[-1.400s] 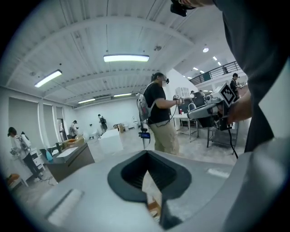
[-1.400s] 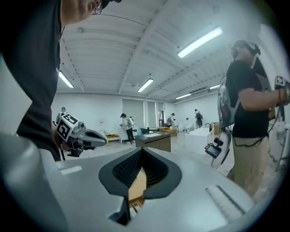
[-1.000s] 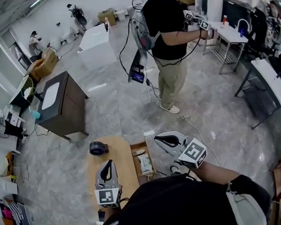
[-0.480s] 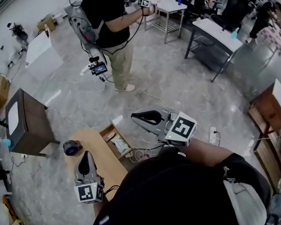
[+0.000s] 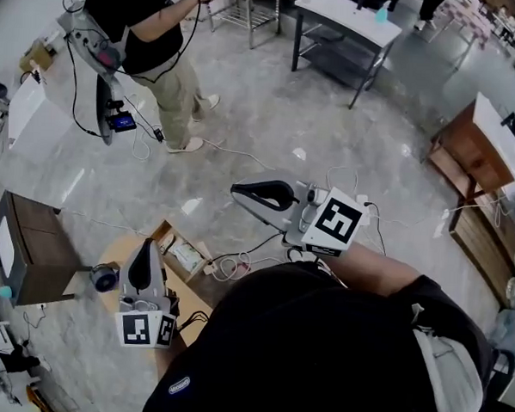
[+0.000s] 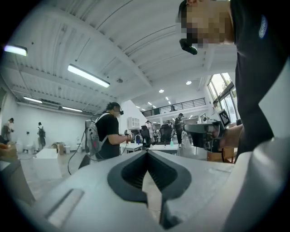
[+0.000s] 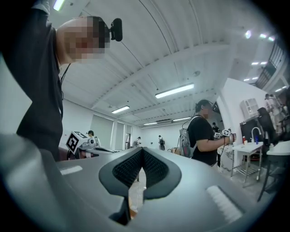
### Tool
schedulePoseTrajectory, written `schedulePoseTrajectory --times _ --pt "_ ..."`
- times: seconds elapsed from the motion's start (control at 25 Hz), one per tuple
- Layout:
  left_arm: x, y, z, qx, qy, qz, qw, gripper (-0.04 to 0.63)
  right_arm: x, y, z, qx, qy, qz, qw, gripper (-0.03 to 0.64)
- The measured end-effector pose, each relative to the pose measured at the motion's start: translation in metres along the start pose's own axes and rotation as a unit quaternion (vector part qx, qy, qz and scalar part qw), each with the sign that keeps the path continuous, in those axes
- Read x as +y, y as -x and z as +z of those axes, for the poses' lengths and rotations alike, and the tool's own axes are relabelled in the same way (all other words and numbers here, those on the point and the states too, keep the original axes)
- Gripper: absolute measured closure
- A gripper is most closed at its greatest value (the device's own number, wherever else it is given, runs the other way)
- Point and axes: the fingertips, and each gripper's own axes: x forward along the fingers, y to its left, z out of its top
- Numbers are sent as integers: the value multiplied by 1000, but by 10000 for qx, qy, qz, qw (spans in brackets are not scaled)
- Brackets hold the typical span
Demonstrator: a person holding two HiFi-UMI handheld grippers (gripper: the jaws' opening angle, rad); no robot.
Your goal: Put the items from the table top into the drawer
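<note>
Holding nothing, left grey gripper (image 5: 143, 245) and right grey gripper (image 5: 236, 191) are shut. Dark round roll (image 5: 105, 277) near the open wooden drawer (image 5: 161, 233) looks light and stiff; pinch its rim.

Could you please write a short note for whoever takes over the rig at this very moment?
Left gripper: shut, empty, overlapping the table in the head view.
Right gripper: shut, empty, out over the floor, away from the table.
Drawer: open beside the table, packets inside.
Black roll: on the table top.
Done: some items are in the drawer.
Left: the roll at least; the left gripper hides part of the table.
</note>
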Motion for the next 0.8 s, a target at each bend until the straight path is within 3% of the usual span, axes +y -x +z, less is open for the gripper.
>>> schedulePoseTrajectory --times 0.16,0.4,0.8 --pt "-55 -63 -1 118 290 -393 9987 594 -48 58 -2 53 7 -280 9996 589" --pt "-118 -117 -3 263 110 -769 9966 594 -106 117 -13 66 -83 -623 9980 589" --pt "-145 -146 -8 321 49 -1226 9919 594 -118 136 -10 57 39 -814 9967 589"
